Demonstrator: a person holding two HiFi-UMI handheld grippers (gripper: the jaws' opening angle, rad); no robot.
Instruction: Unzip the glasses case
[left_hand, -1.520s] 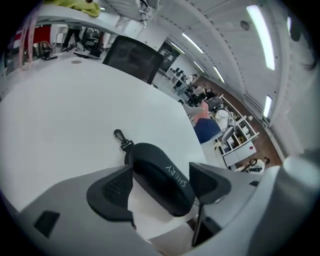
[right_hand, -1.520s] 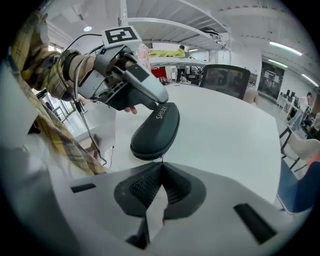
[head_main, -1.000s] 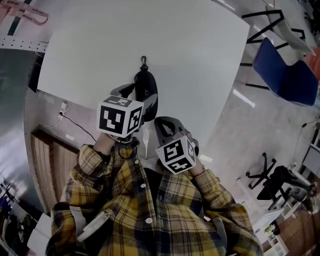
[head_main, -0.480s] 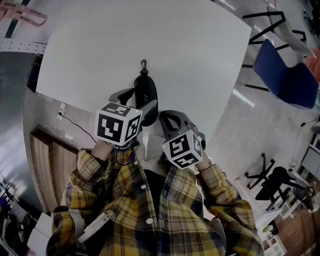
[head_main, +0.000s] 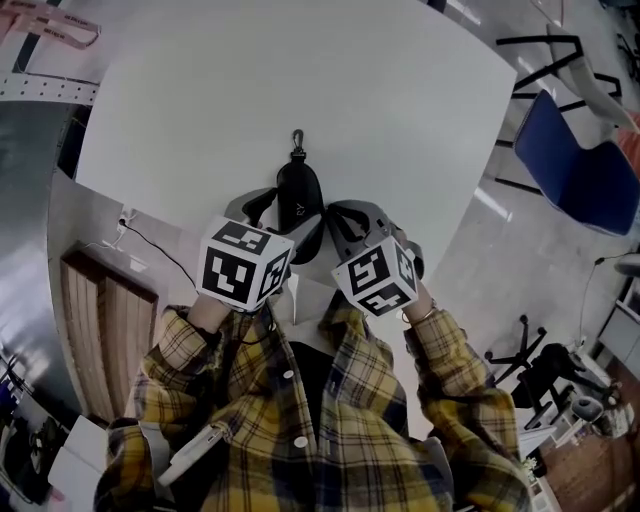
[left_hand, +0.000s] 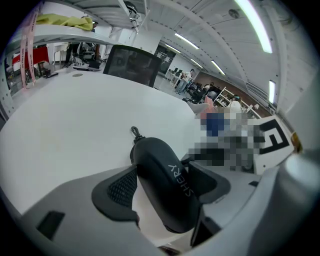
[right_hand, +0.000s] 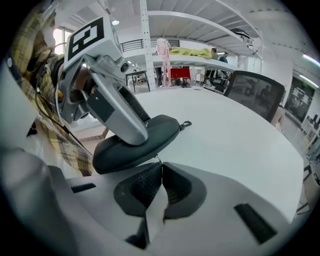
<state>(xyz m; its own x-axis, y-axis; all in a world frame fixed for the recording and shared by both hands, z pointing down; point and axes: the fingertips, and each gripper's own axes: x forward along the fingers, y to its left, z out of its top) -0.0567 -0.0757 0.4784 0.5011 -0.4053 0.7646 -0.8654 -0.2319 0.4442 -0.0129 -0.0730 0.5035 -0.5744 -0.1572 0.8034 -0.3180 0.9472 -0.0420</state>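
The glasses case (head_main: 298, 200) lies on the white worktop (head_main: 300, 70) near the edge closest to you, long axis running away from you, its metal clip (head_main: 297, 138) at the far end. The case looks shut along the seam, so the zip is not yet run.

Your left claw (left_hand: 162, 187) is clenched across the near half of the case, one ribbed pad on each flank, holding it down and steady.

The change is on the other side. A second ago your right claw (head_main: 345, 228) hung back nearer your body, well short of the case. It has since come forward and now sits just beside the case's right flank. In the right gripper view its jaws are pressed together, and a small silvery tab, most likely the zip pull (right_hand: 156, 159), pokes out at their tips against the case's seam (right_hand: 140, 140). I judge the right claw is pinching that pull, though the tab is tiny.

That means the reach and pinch appear done, and the pull along the seam is what remains. Keep the left claw firm; if it slackens, the case may drag with the pull instead of opening.
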